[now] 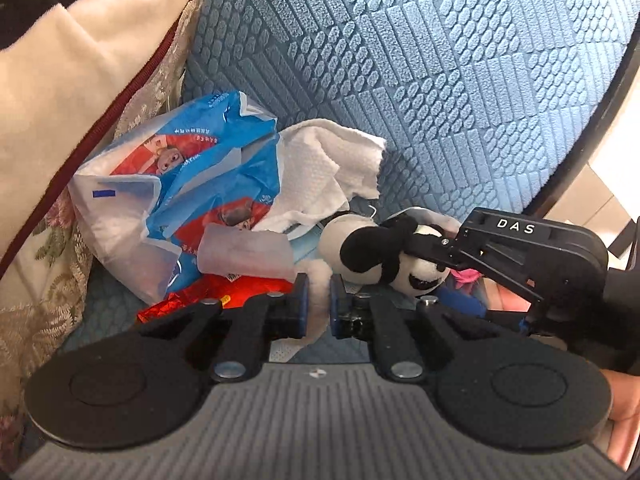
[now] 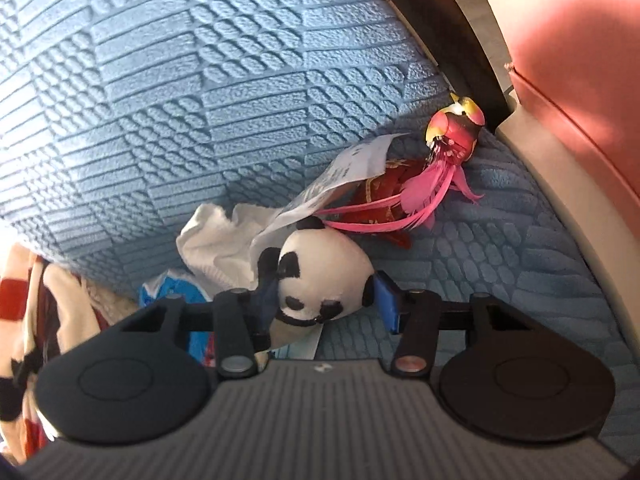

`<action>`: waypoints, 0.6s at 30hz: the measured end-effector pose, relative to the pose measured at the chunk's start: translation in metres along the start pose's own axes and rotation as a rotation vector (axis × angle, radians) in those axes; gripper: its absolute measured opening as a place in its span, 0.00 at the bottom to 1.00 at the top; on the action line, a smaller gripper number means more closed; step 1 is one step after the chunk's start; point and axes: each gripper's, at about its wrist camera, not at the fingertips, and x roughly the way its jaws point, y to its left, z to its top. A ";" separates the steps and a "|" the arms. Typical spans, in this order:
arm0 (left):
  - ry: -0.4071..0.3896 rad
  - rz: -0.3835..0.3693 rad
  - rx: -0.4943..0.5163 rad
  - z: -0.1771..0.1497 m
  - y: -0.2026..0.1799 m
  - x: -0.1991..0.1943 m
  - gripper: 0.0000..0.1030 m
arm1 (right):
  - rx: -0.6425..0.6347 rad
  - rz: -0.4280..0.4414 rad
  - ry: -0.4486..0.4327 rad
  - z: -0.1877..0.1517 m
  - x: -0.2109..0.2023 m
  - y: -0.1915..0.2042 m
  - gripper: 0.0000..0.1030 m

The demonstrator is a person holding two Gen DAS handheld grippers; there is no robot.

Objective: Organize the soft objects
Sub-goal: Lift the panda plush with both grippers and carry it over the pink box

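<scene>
Two grips: right fingers [image 2: 324, 300] clasp the panda's head [image 2: 324, 276]; left fingers [image 1: 319, 300] pinch its white limb [image 1: 318, 280].

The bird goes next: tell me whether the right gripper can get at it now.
Probably not yet: the right gripper is shut on the panda. The bird lies just beyond it, in the open, only a paper tag across its body. Once freed, the way looks clear.

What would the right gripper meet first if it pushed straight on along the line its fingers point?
The panda plush's head, which already sits between the right gripper's fingers. Beyond it probably come the white paper label and the red feathered bird, though depth is unclear.
</scene>
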 end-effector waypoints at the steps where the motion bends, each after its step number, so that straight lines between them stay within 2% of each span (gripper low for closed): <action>1: 0.000 -0.003 -0.003 -0.001 0.000 -0.002 0.12 | -0.016 -0.007 0.000 -0.001 -0.003 0.001 0.52; 6: -0.017 -0.037 -0.040 -0.003 0.001 -0.024 0.12 | -0.107 -0.027 -0.006 -0.007 -0.025 0.007 0.52; 18: -0.035 -0.049 -0.028 -0.023 -0.009 -0.075 0.11 | -0.298 -0.080 -0.013 -0.026 -0.084 0.014 0.52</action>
